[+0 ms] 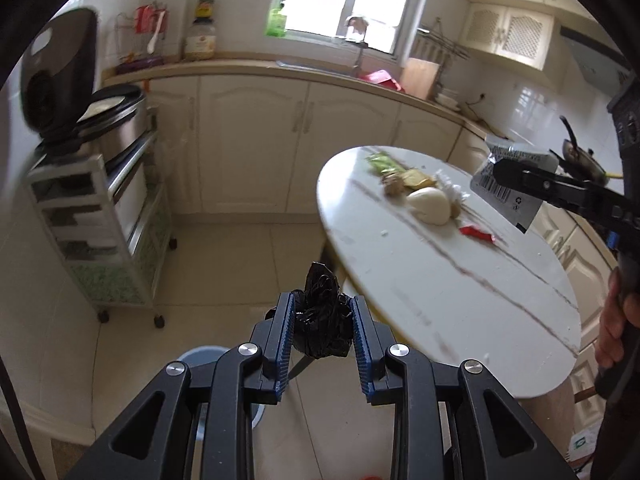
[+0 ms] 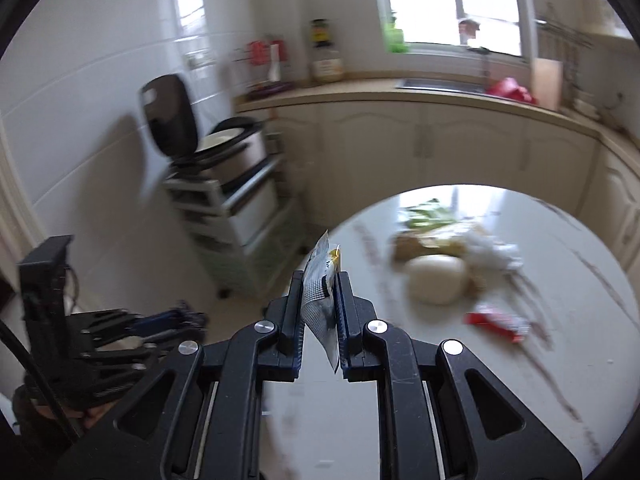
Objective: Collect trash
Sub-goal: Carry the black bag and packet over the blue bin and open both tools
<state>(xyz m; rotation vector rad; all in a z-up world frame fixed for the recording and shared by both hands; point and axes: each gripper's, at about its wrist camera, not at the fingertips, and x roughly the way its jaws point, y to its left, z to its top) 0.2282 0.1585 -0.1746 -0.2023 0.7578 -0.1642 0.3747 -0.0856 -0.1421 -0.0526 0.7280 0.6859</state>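
Observation:
My left gripper (image 1: 323, 312) is shut on a crumpled black plastic bag (image 1: 322, 316), held over the floor beside the round white table (image 1: 440, 288). My right gripper (image 2: 320, 292) is shut on a silver wrapper (image 2: 322, 300) with a barcode; it also shows in the left wrist view (image 1: 506, 188), held above the table's right side. On the table lie a red wrapper (image 1: 476, 234), a white bun-like lump (image 1: 430, 205), clear crumpled plastic (image 1: 452, 192), yellow and brown scraps (image 1: 404, 182) and a green wrapper (image 1: 382, 160). The left gripper shows at lower left in the right wrist view (image 2: 176, 316).
A grey-blue bin (image 1: 204, 356) stands on the floor below my left gripper, mostly hidden. A wheeled drawer cart (image 1: 100, 232) with an open rice cooker (image 1: 116, 120) stands at the left wall. Cabinets and a counter (image 1: 280, 68) with a sink run along the back.

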